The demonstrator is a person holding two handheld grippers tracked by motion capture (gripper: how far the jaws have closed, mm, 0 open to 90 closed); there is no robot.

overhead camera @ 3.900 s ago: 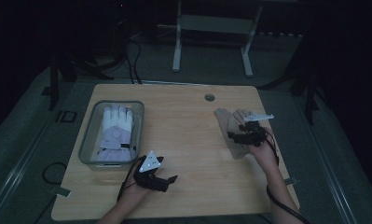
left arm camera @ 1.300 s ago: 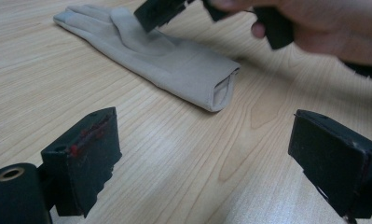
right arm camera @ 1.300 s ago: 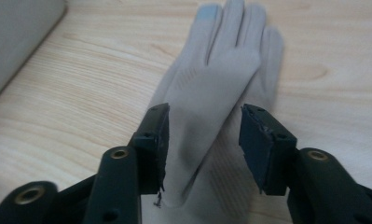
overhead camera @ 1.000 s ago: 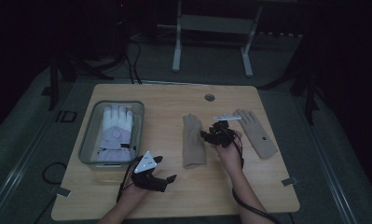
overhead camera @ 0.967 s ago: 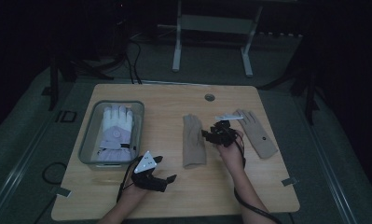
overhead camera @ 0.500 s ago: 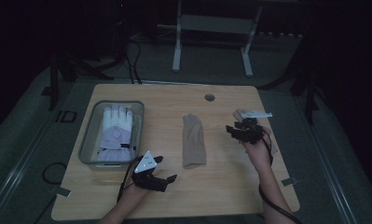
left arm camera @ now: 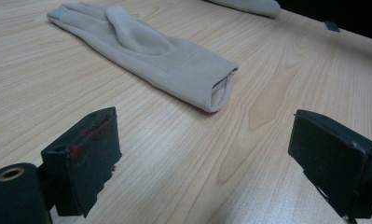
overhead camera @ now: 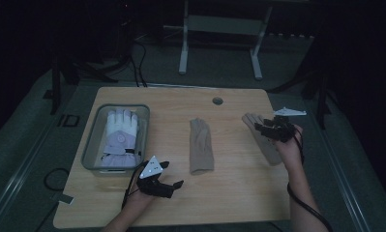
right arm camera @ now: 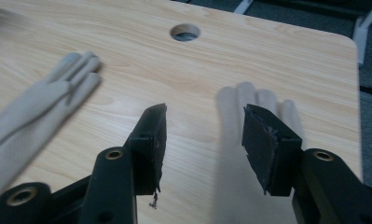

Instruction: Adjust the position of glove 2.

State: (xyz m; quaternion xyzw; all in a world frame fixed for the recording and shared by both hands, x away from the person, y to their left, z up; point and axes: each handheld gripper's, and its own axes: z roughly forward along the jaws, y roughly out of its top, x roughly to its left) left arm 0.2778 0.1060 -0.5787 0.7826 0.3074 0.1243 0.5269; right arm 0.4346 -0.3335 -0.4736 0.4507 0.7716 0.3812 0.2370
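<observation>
High view shows the right gripper (overhead camera: 273, 129), fingers apart, poised over the beige glove (overhead camera: 264, 140) lying near the surface's (overhead camera: 229, 193) right edge, while the left gripper (overhead camera: 164, 180) idles open; closing too shallowly could pinch only one fabric layer.

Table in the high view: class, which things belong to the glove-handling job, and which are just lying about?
In the job: right gripper, open over the right beige glove; middle beige glove; left gripper, open.

Lying about: grey tray holding a white glove; table hole.
</observation>
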